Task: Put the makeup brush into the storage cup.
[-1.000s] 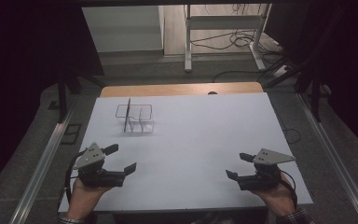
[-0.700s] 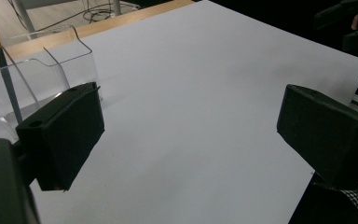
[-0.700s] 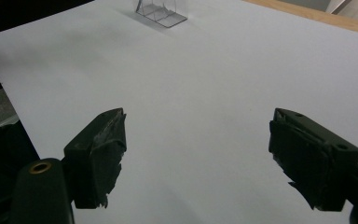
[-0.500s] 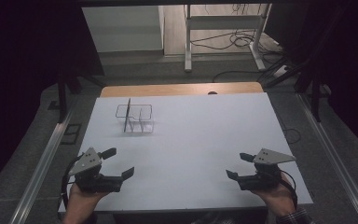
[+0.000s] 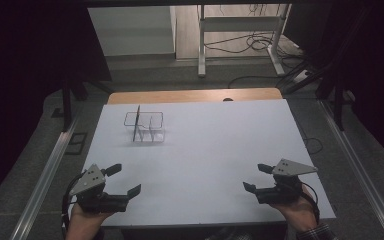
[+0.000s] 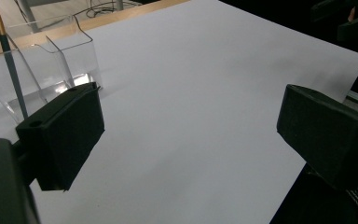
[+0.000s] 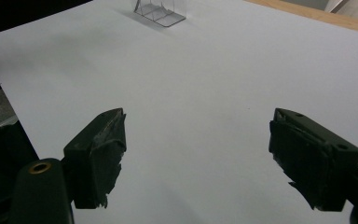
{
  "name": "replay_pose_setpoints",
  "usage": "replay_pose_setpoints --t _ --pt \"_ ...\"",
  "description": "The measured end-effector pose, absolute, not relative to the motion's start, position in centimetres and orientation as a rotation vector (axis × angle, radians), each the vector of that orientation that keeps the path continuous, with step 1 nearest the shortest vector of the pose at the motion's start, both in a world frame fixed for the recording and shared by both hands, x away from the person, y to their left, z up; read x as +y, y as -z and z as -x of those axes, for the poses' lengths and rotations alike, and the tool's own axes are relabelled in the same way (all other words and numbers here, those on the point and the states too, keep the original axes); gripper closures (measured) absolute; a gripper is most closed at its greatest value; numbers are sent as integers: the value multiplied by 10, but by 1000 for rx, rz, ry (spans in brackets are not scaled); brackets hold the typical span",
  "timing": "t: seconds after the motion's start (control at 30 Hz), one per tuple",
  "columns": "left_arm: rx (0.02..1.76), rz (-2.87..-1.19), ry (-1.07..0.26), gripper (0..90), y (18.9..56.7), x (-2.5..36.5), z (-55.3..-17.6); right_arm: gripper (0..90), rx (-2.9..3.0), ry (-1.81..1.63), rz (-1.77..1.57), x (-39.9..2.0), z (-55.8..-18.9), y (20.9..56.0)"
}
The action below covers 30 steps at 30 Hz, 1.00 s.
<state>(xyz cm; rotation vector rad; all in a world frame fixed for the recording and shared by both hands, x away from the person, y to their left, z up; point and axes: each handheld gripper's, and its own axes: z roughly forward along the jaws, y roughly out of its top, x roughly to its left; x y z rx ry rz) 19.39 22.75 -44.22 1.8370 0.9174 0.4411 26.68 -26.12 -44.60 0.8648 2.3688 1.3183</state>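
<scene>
on the table's near edge: both grippers are held low over the white sheet [image 5: 210, 150], one at each near corner.
left gripper [image 5: 125, 181]: it is seen at the near left corner, gripped by a hand [image 5: 82, 222] coming in from the near side; its jaws are spread wide with nothing between them, only bare sheet, as the left gripper view confirms.
right gripper [image 5: 254, 178]: it is seen at the near right corner, held by the other hand [image 5: 295, 212]; its jaws are spread wide as well, and bare white sheet is seen between them in the right gripper view.
clear holder [image 5: 145, 127]: it is set on the far left part of the sheet, well apart from both grippers; clear dividers are seen inside it.
pen [image 5: 137, 122]: it is stood in the holder, upright with a slight tilt; in the left gripper view its gold tip is seen pointing up.
wooden table edge [image 5: 195, 96]: it is left uncovered along the far side of the sheet.
</scene>
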Motion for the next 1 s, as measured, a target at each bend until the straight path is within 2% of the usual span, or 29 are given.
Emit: replay_pose_setpoints --t 1.0 --pt "945 -1882 -454 71 463 225 -179 192 2352 -1320 -925 -276 -264 446"
